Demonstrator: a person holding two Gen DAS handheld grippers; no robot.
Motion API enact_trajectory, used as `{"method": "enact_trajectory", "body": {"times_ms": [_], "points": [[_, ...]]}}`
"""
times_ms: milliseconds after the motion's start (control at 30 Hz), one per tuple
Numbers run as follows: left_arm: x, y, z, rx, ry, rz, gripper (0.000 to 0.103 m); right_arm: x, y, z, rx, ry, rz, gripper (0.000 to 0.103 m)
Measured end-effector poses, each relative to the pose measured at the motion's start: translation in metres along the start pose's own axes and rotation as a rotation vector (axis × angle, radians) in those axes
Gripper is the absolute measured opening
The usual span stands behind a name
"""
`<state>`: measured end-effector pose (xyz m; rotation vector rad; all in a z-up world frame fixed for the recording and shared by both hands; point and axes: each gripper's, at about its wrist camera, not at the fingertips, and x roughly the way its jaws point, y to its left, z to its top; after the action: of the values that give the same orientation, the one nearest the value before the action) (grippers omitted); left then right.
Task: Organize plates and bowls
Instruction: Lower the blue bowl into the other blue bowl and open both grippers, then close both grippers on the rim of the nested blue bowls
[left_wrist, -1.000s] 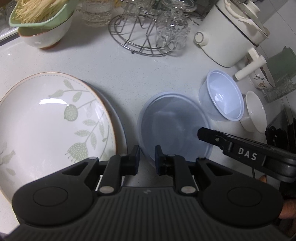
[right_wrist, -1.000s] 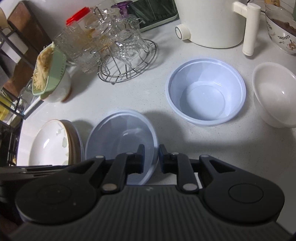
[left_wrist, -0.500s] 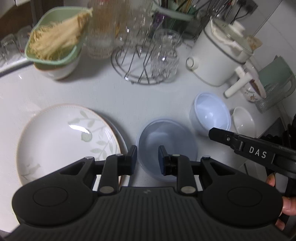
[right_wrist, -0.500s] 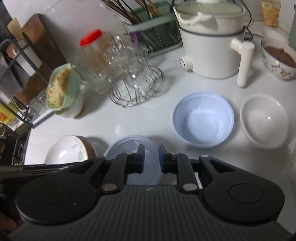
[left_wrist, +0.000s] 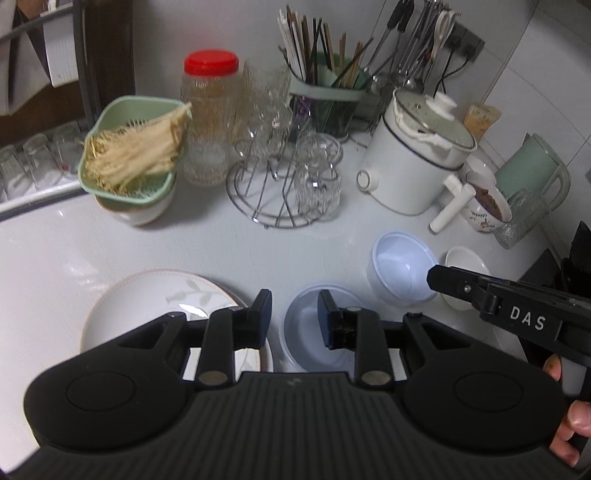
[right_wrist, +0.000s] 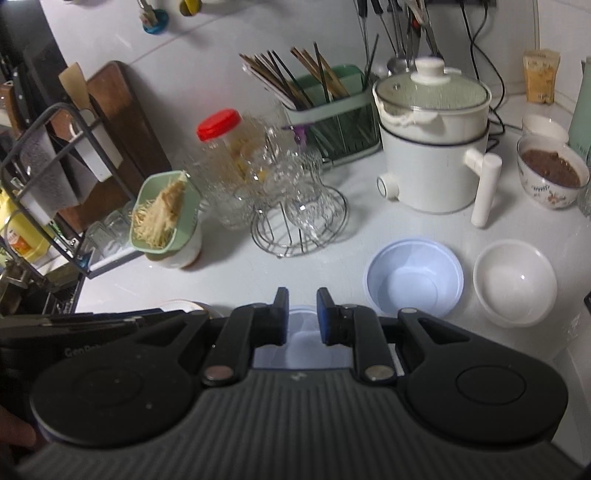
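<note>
Plastic, translucent blue: two bowls on the white counter (left_wrist: 74, 258). Near blue bowl (left_wrist: 314, 332) sits just below the left gripper (left_wrist: 293, 319), beside the leaf-print plate (left_wrist: 159, 299). Far blue bowl (right_wrist: 413, 282) stands apart to the right, next to the white bowl (right_wrist: 515, 282).

Grippers:
- left gripper: jaws opening, nothing between them, bowl is well beneath on the counter.
- right gripper (right_wrist: 302, 316): fingers nearly together with a narrow gap, empty.
Both hang above the work, nothing grasped.

Risks, my read:
- Blue bowls look thin and light. Pinching a rim too hard probably flexes it and it pops out; a loose pinch lets it tilt and slide.
- Near blue bowl is close to the plate edge. Coming down off-centre could knock the plate or drag the bowl onto it.
- Nesting one blue bowl into the other: tilted entry likely jams or tips the lower one, since nothing braces it.
- Glass rack (left_wrist: 280, 177) and cooker (right_wrist: 432, 155) crowd the back of the counter; a wide swing could clip them.
- Plate looks stacked on another, a darker rim shows under it; can't tell how many.

White bowl is glossy and opaque, likely ceramic and heavier. Plate is glazed and shallow, with a thin brownish rim line.
</note>
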<state>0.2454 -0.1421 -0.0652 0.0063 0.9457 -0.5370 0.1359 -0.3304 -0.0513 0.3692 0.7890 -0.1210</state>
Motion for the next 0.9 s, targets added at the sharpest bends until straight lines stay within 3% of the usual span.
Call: {"method": "enact_trajectory", "body": {"times_ms": [300, 400, 467, 633, 900], "points": [[-0.014, 0.003, 0.006, 0.005, -0.054, 0.016, 0.046, -0.013, 0.010, -0.001, -0.019, -0.055, -0.009, 0.020], [-0.014, 0.002, 0.009, 0.009, -0.064, 0.017, 0.055, -0.015, 0.010, -0.003, -0.021, -0.067, -0.016, 0.020], [-0.013, -0.001, 0.011, 0.014, -0.069, 0.022, 0.070, -0.016, 0.006, -0.002, -0.012, -0.076, -0.031, 0.024], [-0.007, -0.013, 0.017, 0.036, -0.076, 0.028, 0.082, -0.022, -0.016, -0.002, 0.070, -0.104, -0.057, 0.074], [0.010, -0.041, 0.026, 0.077, -0.072, 0.000, 0.097, -0.030, -0.052, -0.003, 0.154, -0.132, -0.118, 0.076]]}}
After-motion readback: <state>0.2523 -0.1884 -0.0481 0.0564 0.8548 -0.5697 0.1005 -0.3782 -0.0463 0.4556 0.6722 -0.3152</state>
